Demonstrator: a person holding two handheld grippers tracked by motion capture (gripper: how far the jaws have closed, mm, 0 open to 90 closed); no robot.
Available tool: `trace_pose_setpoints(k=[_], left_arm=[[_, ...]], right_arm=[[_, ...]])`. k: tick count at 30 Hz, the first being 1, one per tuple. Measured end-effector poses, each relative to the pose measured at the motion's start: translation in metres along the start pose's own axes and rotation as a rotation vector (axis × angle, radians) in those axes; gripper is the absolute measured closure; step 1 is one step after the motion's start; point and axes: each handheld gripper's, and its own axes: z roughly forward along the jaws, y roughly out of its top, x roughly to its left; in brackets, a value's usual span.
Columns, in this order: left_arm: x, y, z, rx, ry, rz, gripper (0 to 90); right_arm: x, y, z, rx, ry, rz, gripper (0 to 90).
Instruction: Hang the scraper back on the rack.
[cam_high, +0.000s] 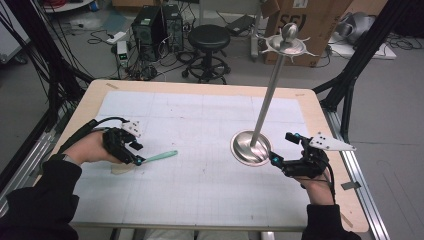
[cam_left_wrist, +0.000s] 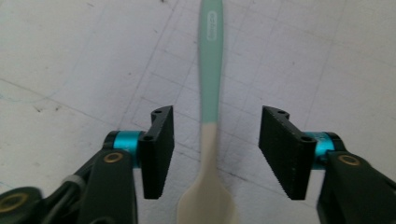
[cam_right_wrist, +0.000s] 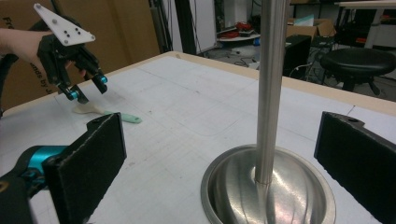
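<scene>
Gridded counter (cam_high: 200, 190), left tongs (cam_high: 138, 154) half-open astride the light, stiff spatula (cam_left_wrist: 210, 93) — grab its neck; right tongs (cam_high: 281, 149) wide, empty.

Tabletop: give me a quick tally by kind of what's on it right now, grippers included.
Spoons: 1, a green-handled spoon with a cream bowl, between the open jaws of the left gripper.
Metal stands: 1, a steel stand on a round base.
Grippers: 2, the left one and the right gripper.
Total: 4
</scene>
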Motion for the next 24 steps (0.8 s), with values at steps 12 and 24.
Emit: trace_pose_setpoints(k=[12, 24], left_arm=[[0.003, -0.001, 0.018, 0.128, -0.003, 0.025, 65.8], [-0.001, 0.005, 0.027, 0.218, 0.007, 0.086, 75.7]], right_arm=[[0.000, -0.001, -0.001, 0.002, -0.003, 0.000, 1.1], [-0.001, -0.001, -0.002, 0.001, -0.003, 0.006, 1.1]])
